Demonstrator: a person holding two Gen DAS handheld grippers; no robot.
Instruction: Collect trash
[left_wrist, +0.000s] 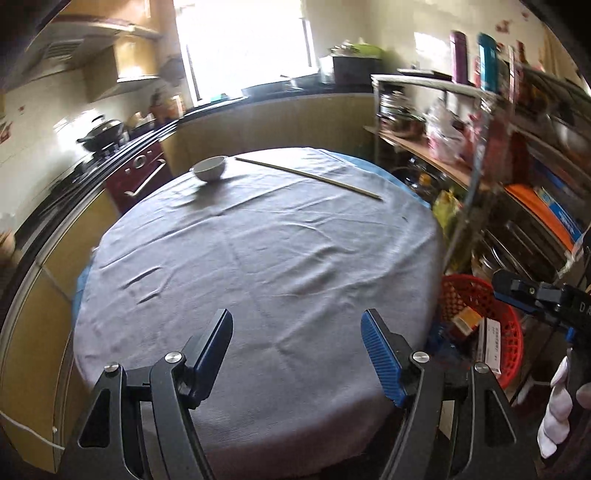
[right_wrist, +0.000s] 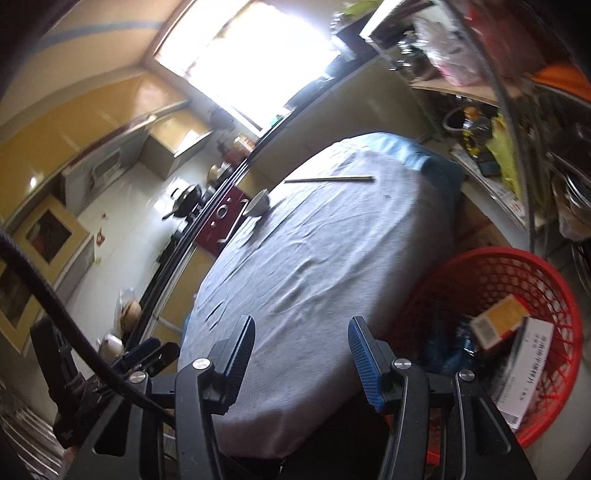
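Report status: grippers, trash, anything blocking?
Left gripper and right gripper open, both empty. Boxes already in red basket beside table. On gray tablecloth: only white bowl and chopsticks. Nothing blocking.

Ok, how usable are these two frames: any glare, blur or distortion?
Left wrist view: window blown out, shelf at right motion-smeared, table edge bowed by fisheye. Right wrist view: window also overexposed, whole scene tilted, red basket fairly sharp.
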